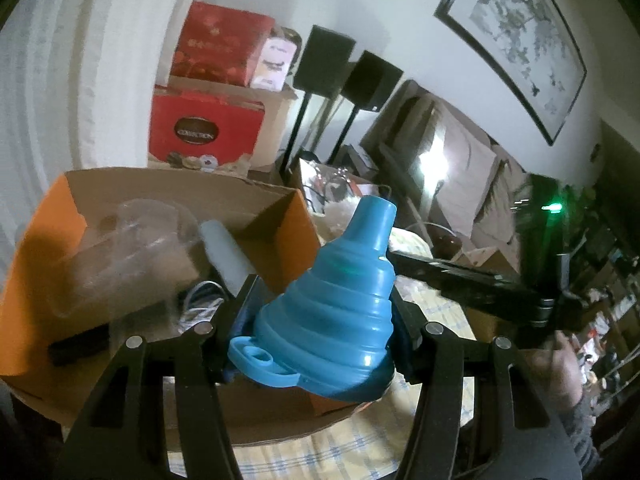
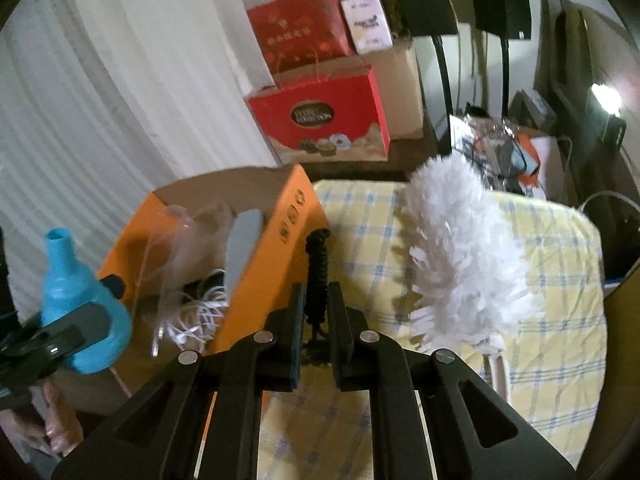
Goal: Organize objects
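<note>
My left gripper (image 1: 320,312) is shut on a blue collapsible funnel (image 1: 332,300) and holds it, spout up, above the near right corner of an open orange cardboard box (image 1: 44,232). The funnel (image 2: 76,304) and left gripper also show at the left of the right wrist view. My right gripper (image 2: 318,304) is shut on a black coiled cord (image 2: 318,272), just right of the box (image 2: 280,248). The box holds clear plastic packaging (image 1: 132,248), a grey tube (image 1: 228,256) and white cables (image 2: 196,320).
A white fluffy duster (image 2: 460,256) lies on the yellow checked cloth (image 2: 560,300) right of my right gripper. Red gift boxes (image 2: 328,120), cardboard cartons and two black speakers on stands (image 2: 424,0) stand behind. A white curtain hangs at the left.
</note>
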The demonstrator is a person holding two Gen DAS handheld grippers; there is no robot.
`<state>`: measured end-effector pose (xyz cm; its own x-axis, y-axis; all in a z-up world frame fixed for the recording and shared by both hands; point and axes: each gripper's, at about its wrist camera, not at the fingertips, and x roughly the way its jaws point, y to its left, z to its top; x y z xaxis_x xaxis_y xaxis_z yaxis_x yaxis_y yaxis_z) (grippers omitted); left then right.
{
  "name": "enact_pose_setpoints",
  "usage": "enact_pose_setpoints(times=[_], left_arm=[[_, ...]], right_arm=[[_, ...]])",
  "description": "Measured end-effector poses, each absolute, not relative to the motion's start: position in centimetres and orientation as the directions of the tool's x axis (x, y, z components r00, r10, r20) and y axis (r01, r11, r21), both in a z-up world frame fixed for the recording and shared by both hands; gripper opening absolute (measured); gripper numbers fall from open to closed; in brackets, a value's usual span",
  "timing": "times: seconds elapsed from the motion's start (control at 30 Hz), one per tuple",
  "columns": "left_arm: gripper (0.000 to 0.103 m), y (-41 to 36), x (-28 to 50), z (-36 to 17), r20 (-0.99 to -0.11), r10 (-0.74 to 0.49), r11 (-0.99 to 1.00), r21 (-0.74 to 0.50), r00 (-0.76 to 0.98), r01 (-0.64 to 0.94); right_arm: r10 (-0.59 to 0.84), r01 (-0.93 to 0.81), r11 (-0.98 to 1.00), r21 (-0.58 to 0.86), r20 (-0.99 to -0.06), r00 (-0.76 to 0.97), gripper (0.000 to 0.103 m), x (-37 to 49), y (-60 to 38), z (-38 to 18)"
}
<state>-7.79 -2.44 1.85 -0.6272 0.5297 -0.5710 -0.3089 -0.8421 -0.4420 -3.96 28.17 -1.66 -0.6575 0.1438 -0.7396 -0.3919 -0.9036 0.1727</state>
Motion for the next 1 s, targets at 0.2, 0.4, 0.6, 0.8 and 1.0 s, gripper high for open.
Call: enact_pose_setpoints(times=[0.2,0.4,0.6,0.8,1.0], left_arm=[[0.054,-4.9,-7.8,2.2,-0.583,0.490,-0.863,-0.427,-0.648,-0.269],[0.054,-6.7,-7.6,1.3,-0.622,0.450,-0.886,-0.401,-0.641,-0.233],[0.054,-7.8,-7.2,0.0,-0.648,0.434,-0.894,-0.395,-0.626,-0.211],[0.054,-8.1,-6.9,-0.7,-0.674,0.411,-0.907,-0.370,-0.614,-0.200],[0.054,-7.0,-6.8,-1.9,-0.707,0.414,-0.909,-0.350,-0.574,-0.226]], right_arm=[[0.126,-0.337,-0.924,0.180,-0.689,-0.714,0.010,-3.3,25.8,2.0],[0.062,-0.255,-0.946,0.202,-0.657,-0.751,0.010,-3.7,23.1,4.2],[0.016,-0.194,-0.960,0.200,-0.655,-0.755,0.010,-5.1,20.4,4.3],[-0.026,-0.143,-0.968,0.206,-0.650,-0.760,0.010,-6.5,18.2,4.4],[-0.045,-0.124,-0.972,0.200,-0.675,-0.736,0.010,-7.6,16.8,3.2]])
